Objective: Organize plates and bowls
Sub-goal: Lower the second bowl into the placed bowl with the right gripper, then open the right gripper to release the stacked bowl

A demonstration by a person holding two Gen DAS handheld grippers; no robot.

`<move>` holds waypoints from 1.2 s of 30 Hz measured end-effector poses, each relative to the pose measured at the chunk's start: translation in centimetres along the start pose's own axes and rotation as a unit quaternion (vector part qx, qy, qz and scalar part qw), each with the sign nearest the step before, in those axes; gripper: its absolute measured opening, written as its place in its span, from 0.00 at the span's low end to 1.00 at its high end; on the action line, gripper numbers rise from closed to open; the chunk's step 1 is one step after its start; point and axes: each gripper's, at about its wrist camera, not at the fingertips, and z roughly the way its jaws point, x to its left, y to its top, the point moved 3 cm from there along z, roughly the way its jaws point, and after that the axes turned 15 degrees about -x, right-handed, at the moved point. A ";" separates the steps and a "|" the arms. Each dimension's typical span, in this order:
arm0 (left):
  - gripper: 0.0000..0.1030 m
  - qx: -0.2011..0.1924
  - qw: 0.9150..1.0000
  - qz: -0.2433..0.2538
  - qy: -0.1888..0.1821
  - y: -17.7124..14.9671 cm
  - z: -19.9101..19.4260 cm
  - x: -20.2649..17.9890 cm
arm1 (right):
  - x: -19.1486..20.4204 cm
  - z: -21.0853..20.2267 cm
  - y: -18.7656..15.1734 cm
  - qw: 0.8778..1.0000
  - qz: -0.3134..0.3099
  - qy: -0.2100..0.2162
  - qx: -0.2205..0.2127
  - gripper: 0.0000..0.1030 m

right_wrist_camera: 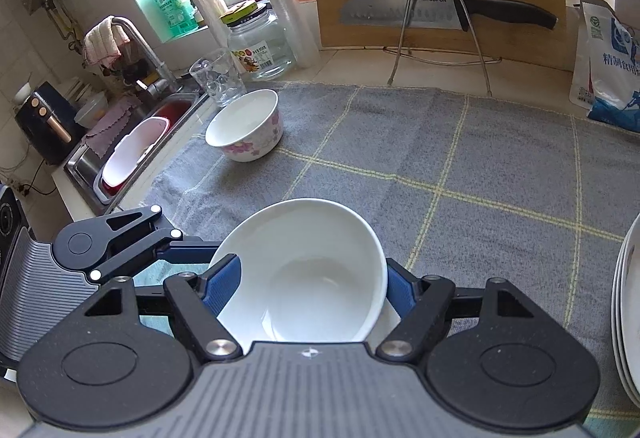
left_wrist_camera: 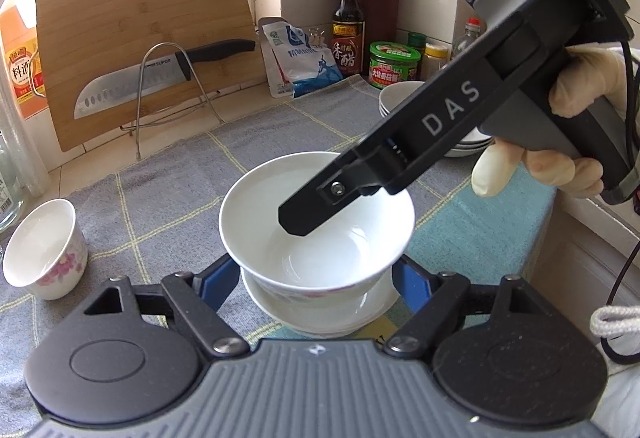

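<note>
The right hand-held gripper (right_wrist_camera: 304,290) pinches a white bowl (right_wrist_camera: 304,270) between its blue pads (right_wrist_camera: 222,286), holding it tilted above the grey checked cloth (right_wrist_camera: 480,166) on the counter (right_wrist_camera: 348,66). In the left wrist view, the left hand-held gripper (left_wrist_camera: 316,278) has its pads at either side of a lower bowl (left_wrist_camera: 320,314) nested under that one, though whether they press on it I cannot tell. A flowered bowl (right_wrist_camera: 246,124) sits well apart near the sink (right_wrist_camera: 120,162), and stacked plates (right_wrist_camera: 630,318) wait at the right.

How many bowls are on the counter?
3: the top bowl up front, a second bowl nested under it, a flowered bowl at the cloth's left. The stack at right may hide more.
</note>
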 end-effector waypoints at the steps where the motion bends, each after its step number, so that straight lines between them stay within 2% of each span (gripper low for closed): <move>1: 0.80 0.002 1.000 -0.001 -0.001 0.0 0.0 0.0 | 0.0 0.0 -0.1 1.000 0.001 -0.001 0.001 0.78; 33: 0.81 0.028 1.000 0.000 -0.010 -0.7 1.2 -0.2 | -0.7 1.1 -1.3 1.000 0.003 -0.010 0.018 0.80; 36: 0.83 0.028 1.000 -0.001 -0.010 -0.7 1.2 -0.2 | -0.7 1.1 -1.3 1.000 0.008 -0.008 0.016 0.82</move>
